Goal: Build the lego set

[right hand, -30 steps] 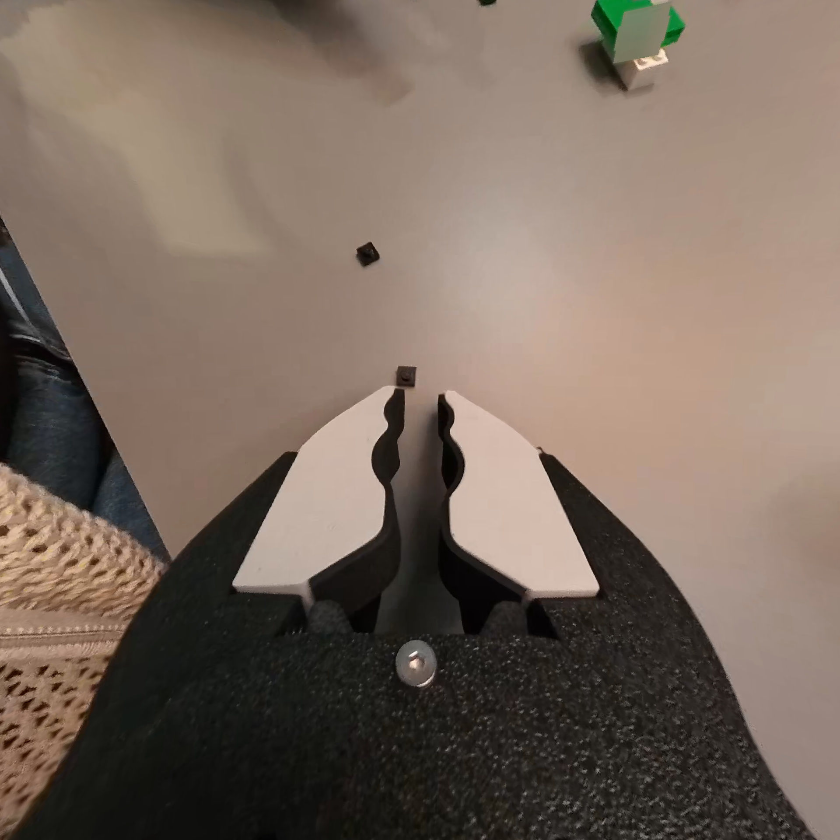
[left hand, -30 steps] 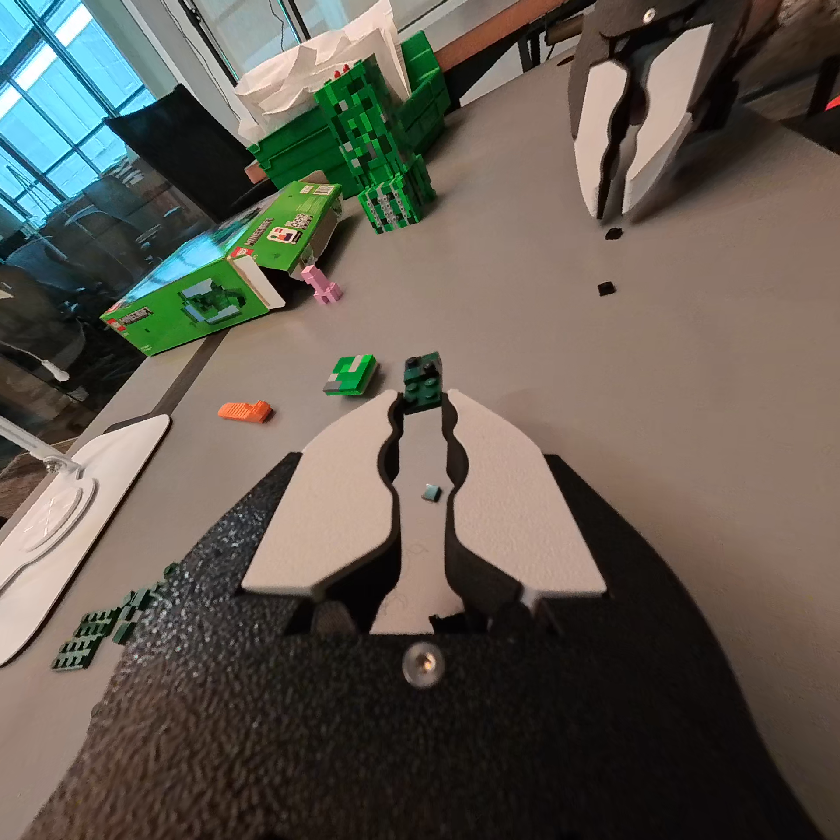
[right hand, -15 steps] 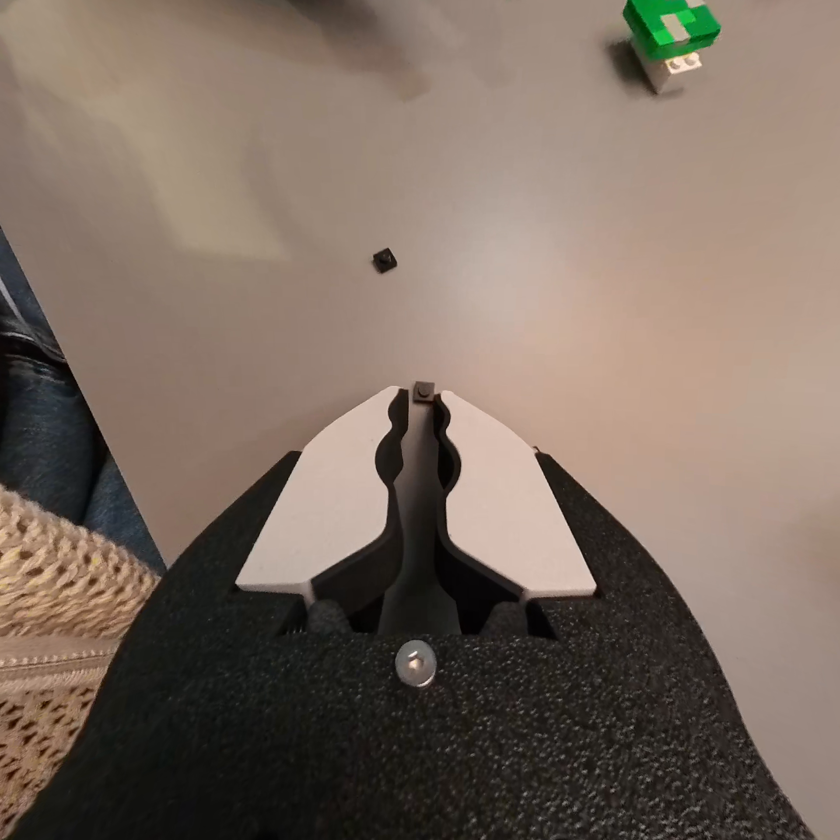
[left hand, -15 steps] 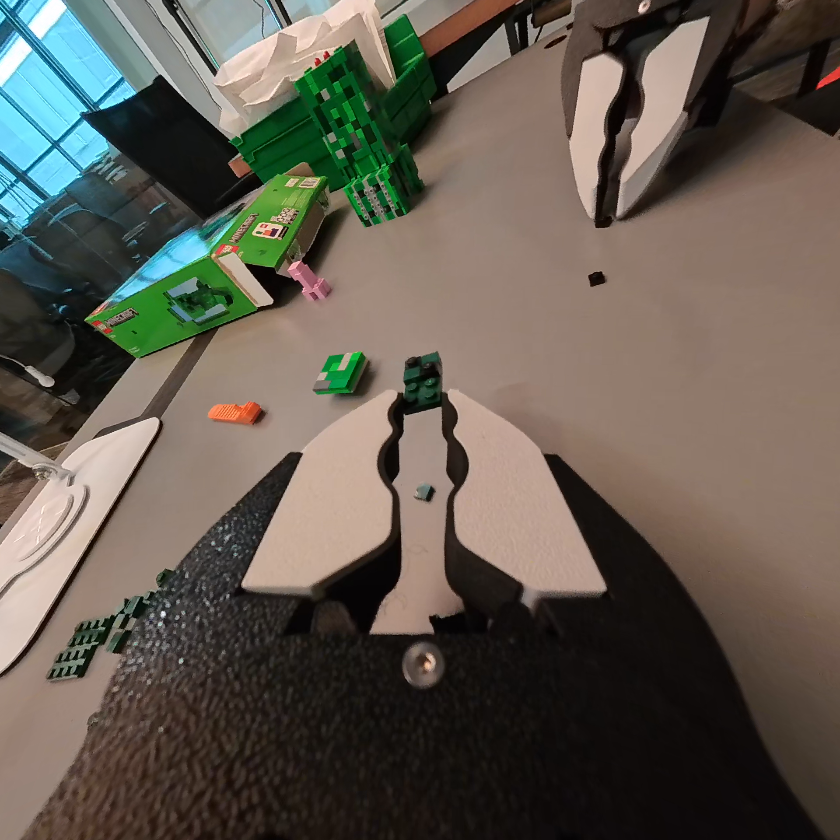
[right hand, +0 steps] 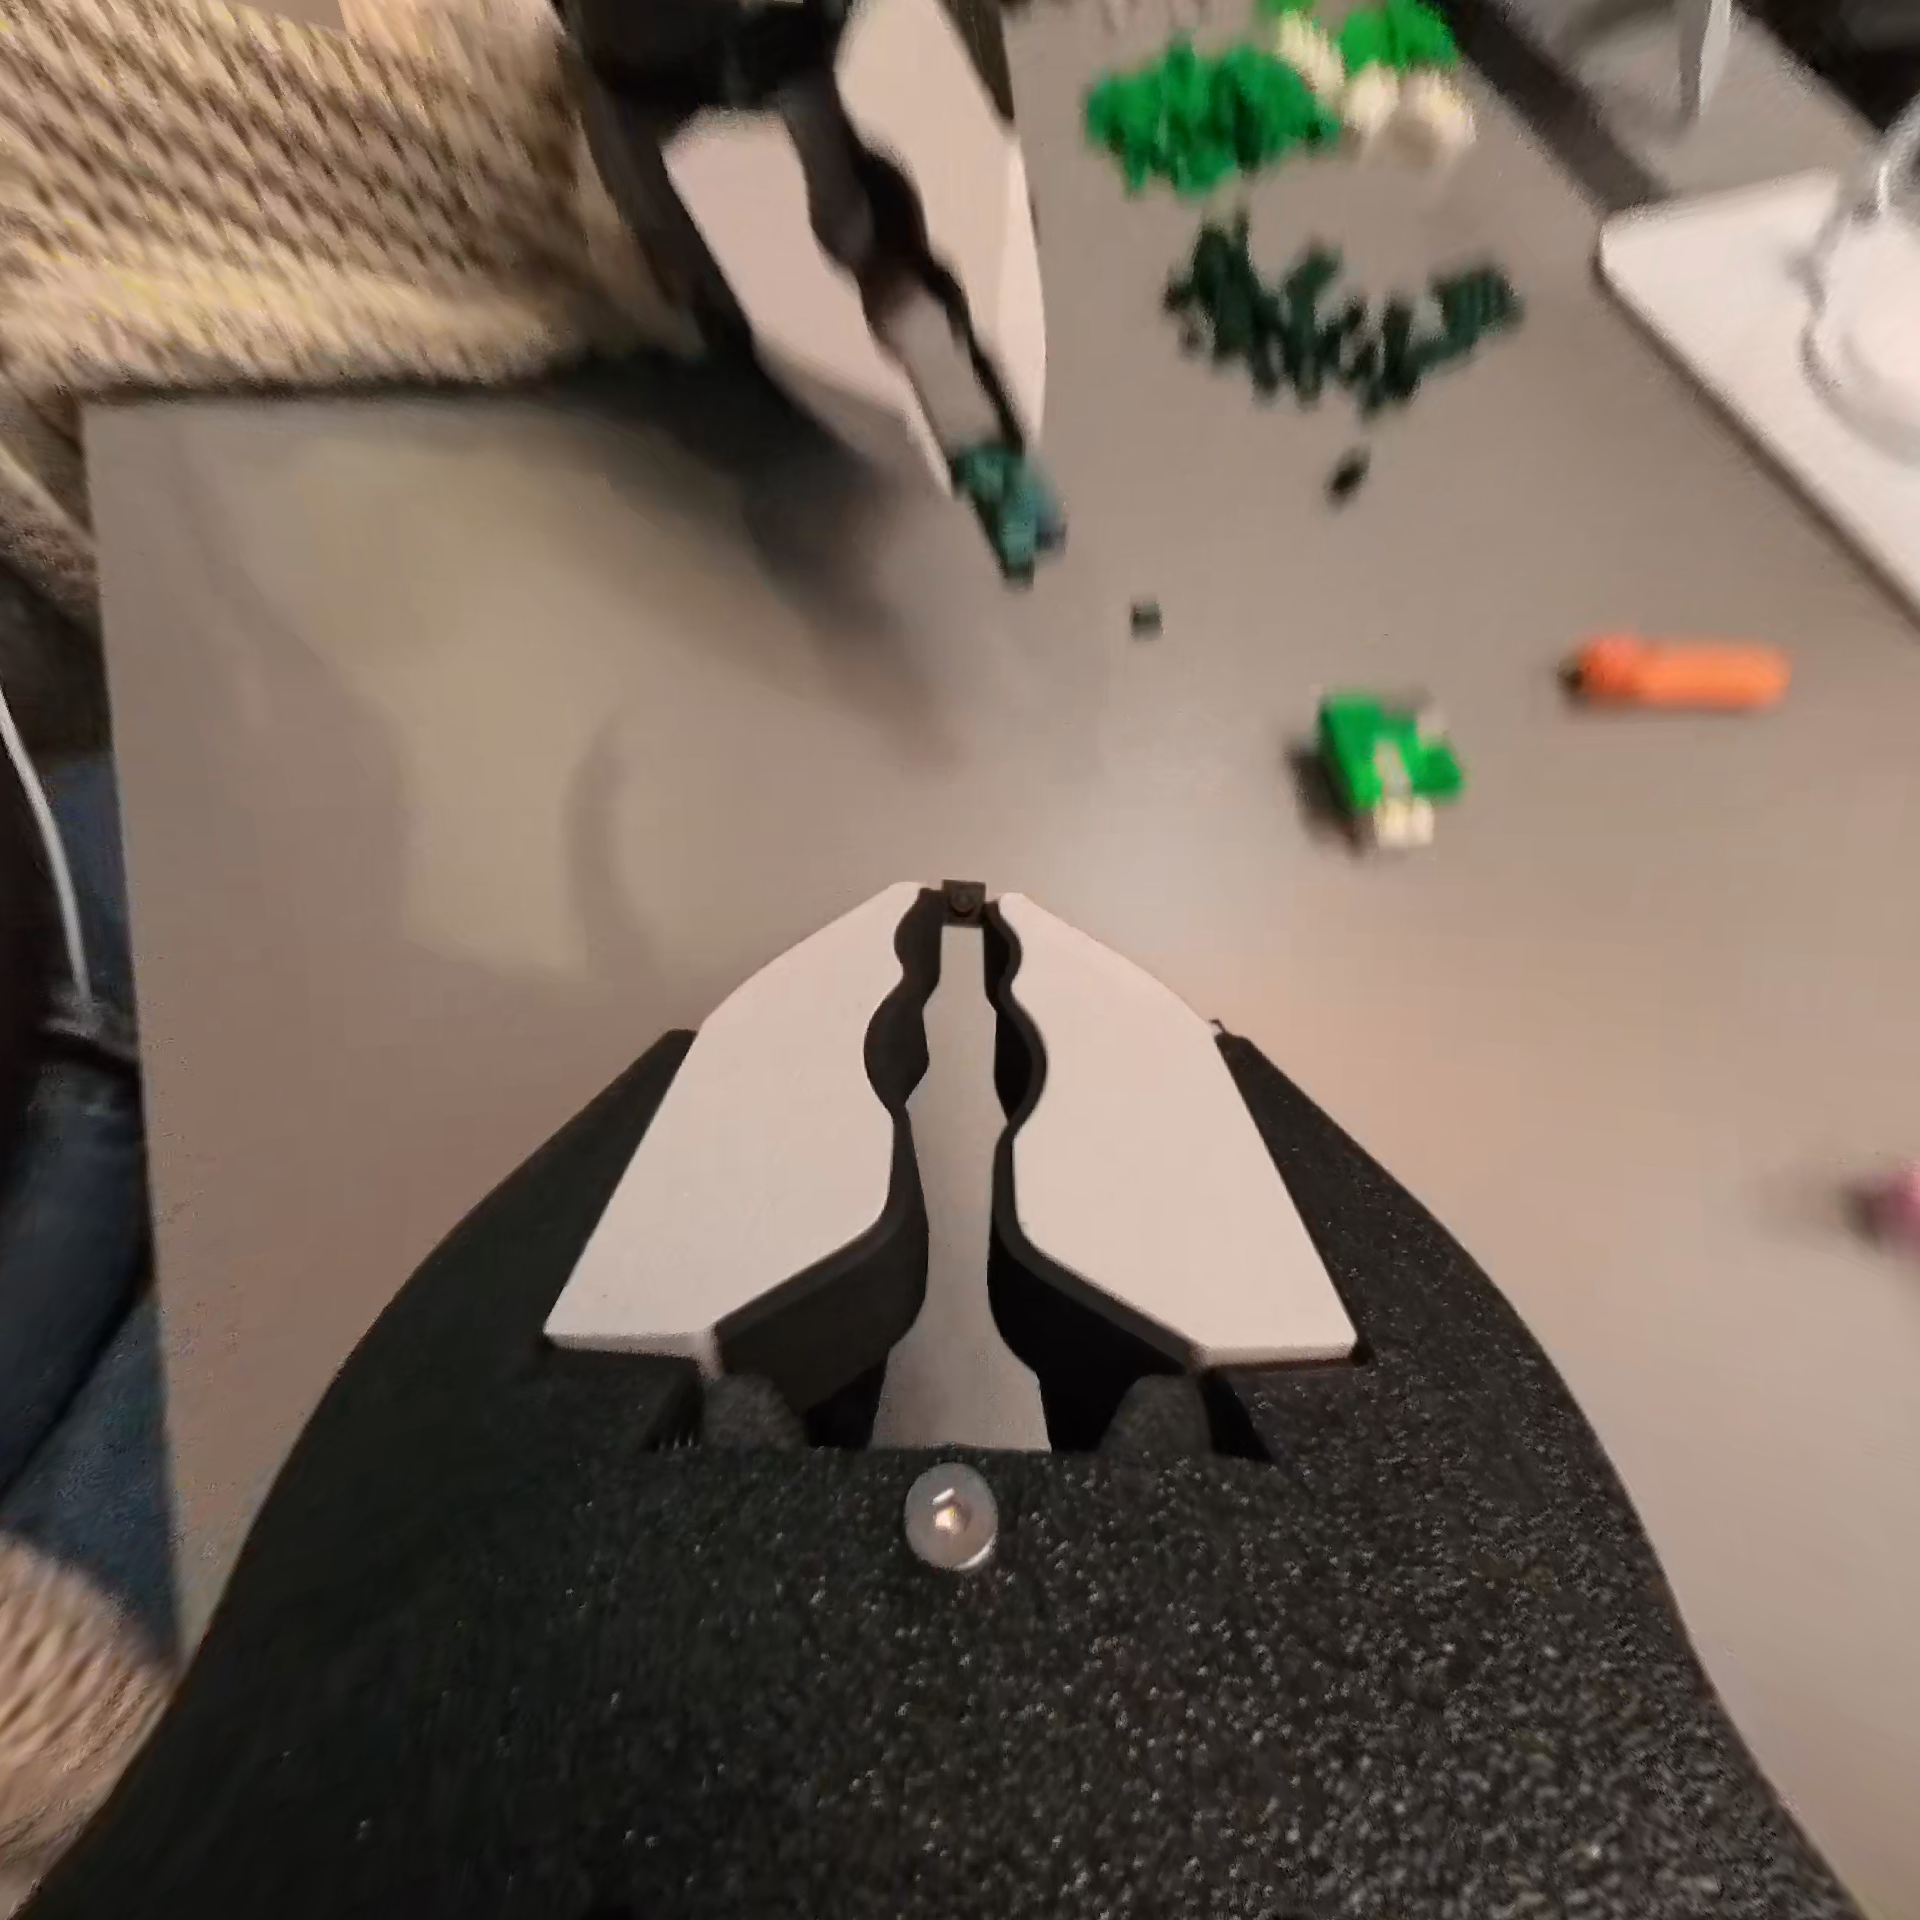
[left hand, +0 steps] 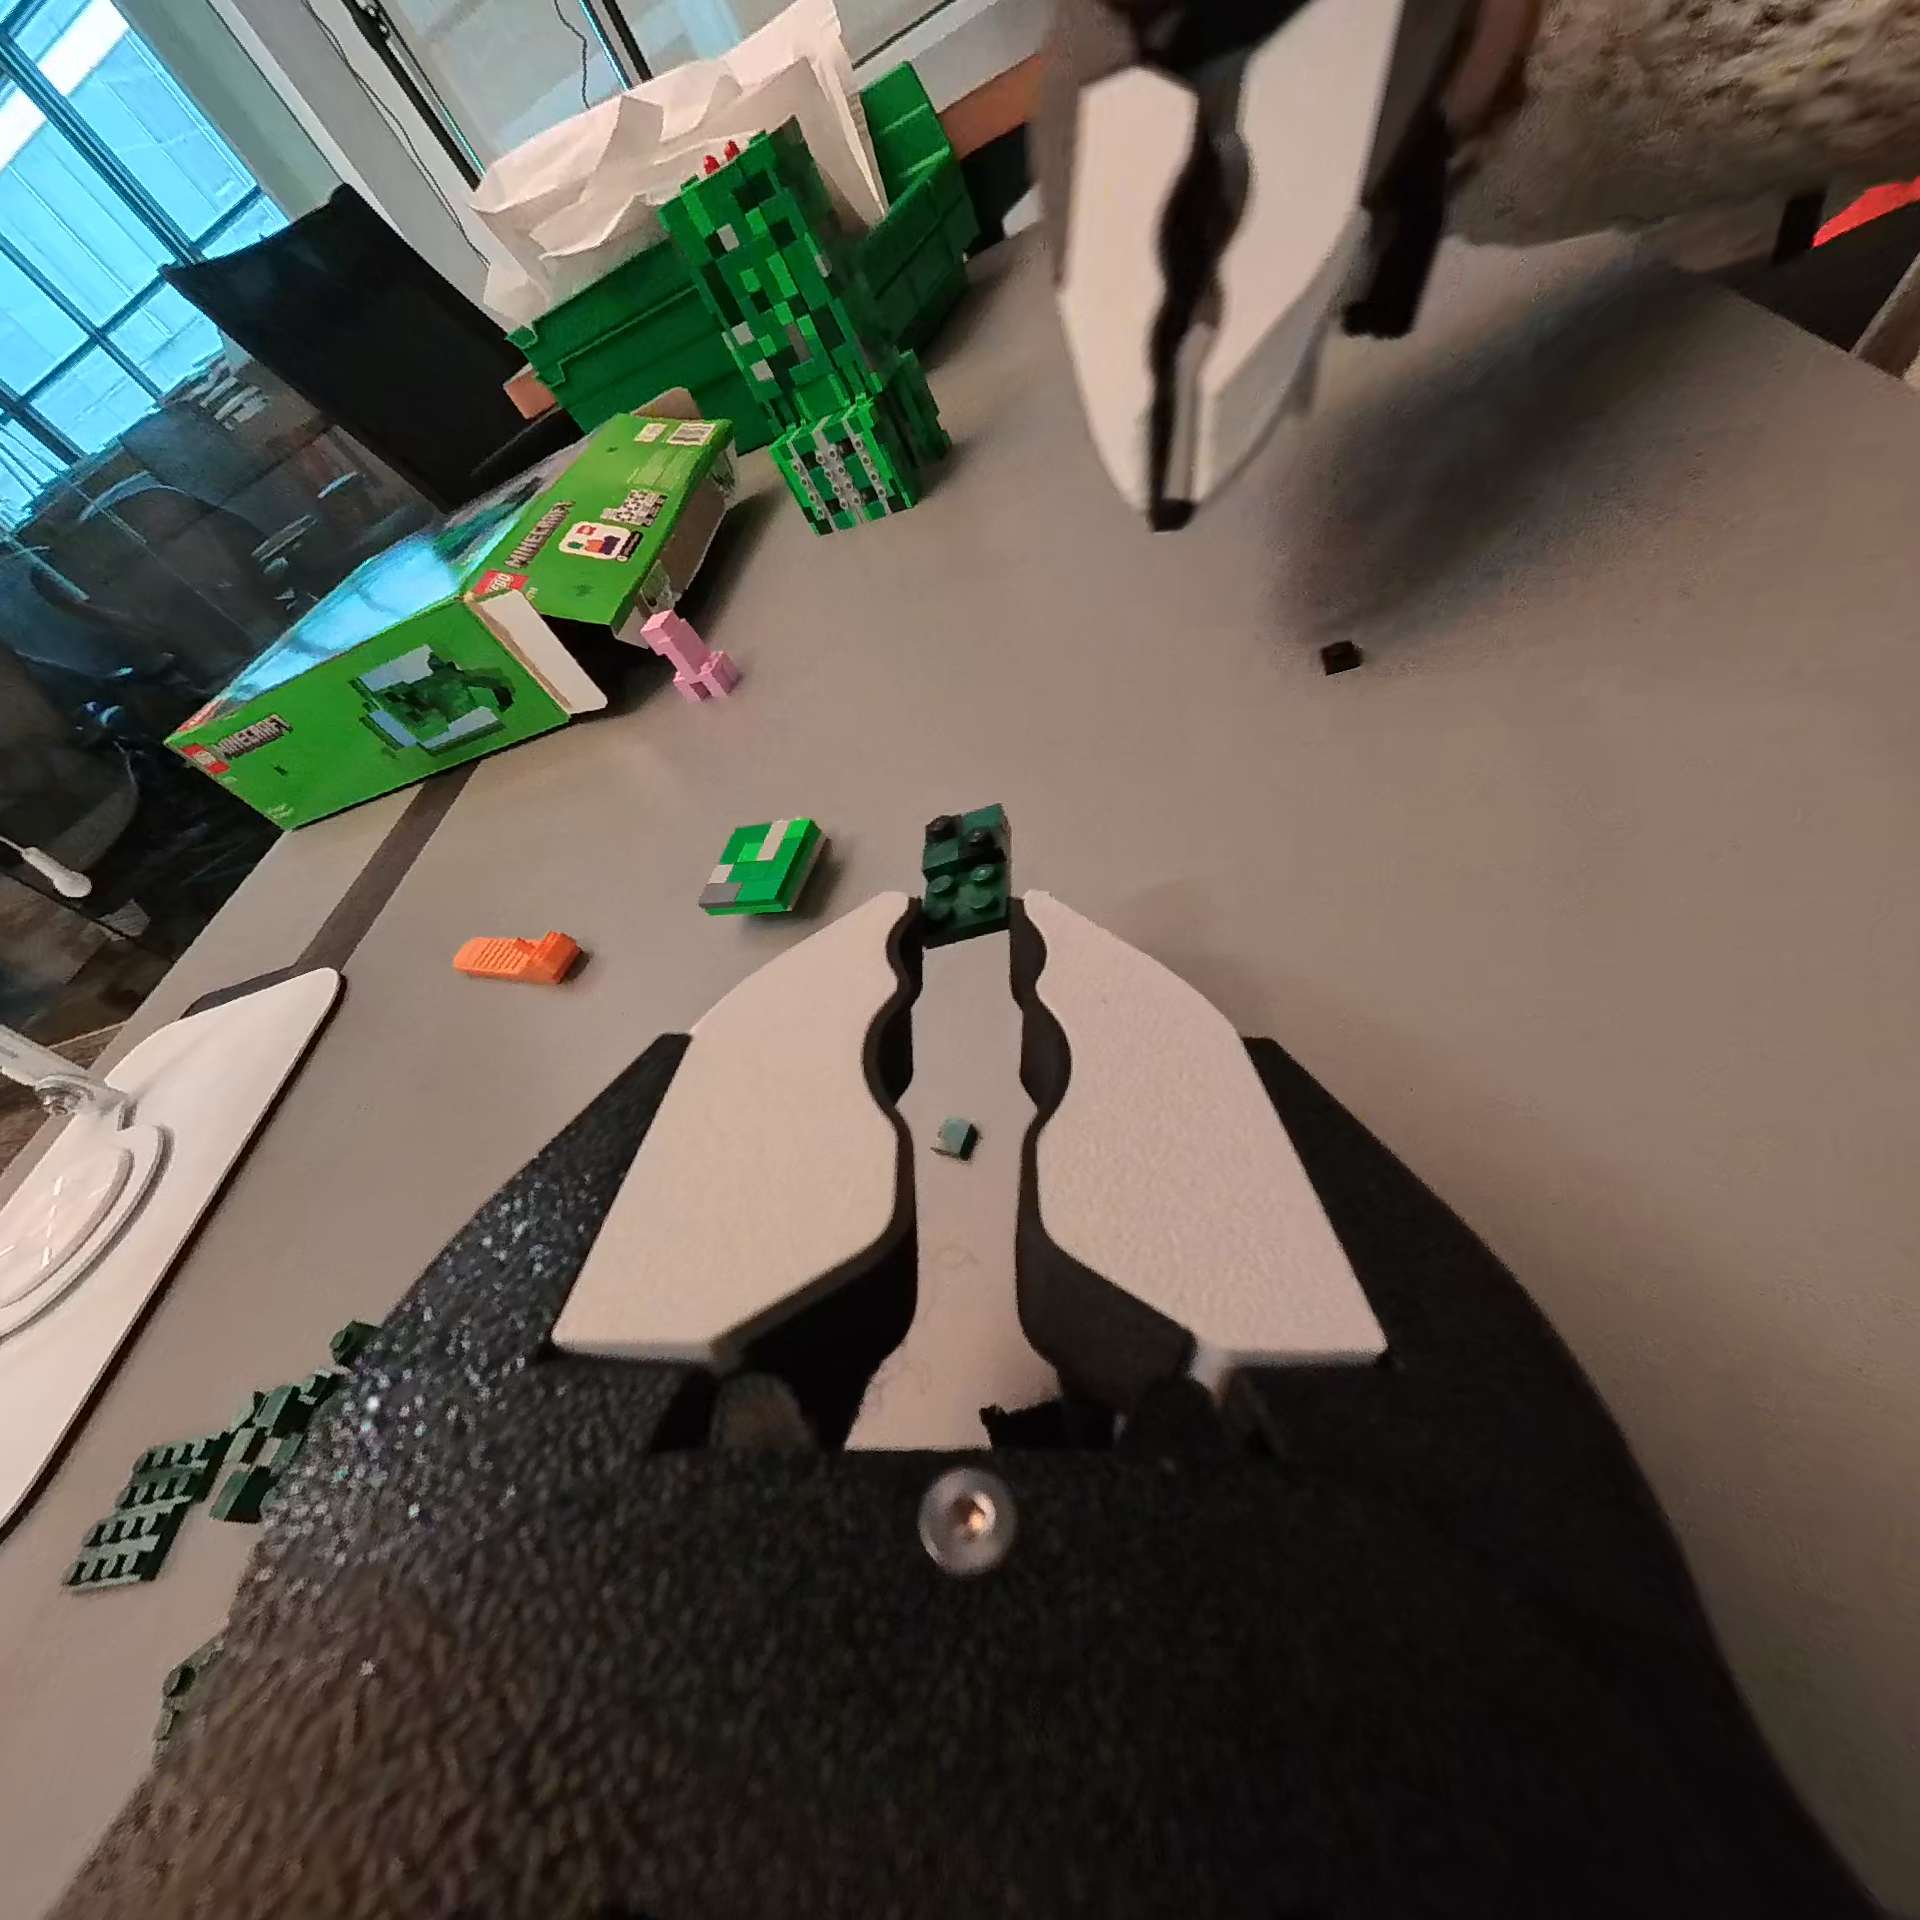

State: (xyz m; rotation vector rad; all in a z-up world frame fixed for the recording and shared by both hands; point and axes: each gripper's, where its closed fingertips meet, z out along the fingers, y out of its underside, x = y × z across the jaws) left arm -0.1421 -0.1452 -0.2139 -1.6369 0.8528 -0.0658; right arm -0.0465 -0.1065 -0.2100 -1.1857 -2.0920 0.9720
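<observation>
My left gripper (left hand: pixel 964 912) is shut on a dark green stud assembly (left hand: pixel 968 868) and holds it just above the grey table (left hand: pixel 1455 883). My right gripper (right hand: pixel 962 902) is shut on a tiny black piece (right hand: pixel 963 896), held at the very tips and lifted off the table. In the left wrist view the right gripper (left hand: pixel 1172 507) hangs blurred at the upper right, its tips pointing down. In the right wrist view the left gripper (right hand: pixel 977 457) shows at the top with the dark green assembly (right hand: pixel 1013 514). A second tiny black piece (left hand: pixel 1340 657) lies on the table.
A tall green brick figure (left hand: pixel 800 312), a green set box (left hand: pixel 416 644) and a pink figure (left hand: pixel 694 657) stand at the back. A green tile piece (left hand: pixel 764 868), an orange separator (left hand: pixel 516 956), a small teal piece (left hand: pixel 956 1138), dark green plates (left hand: pixel 177 1486) and a white pad (left hand: pixel 125 1143) lie nearer. One gripper's finger ends stand about 11 cm off the other's. About 25 cm separates my right fingertips from the pink figure (left hand: pixel 694 657).
My right gripper has shut on one tiny black piece, lifted it and swung toward the left gripper. The left gripper has held the dark green assembly nearly still.
</observation>
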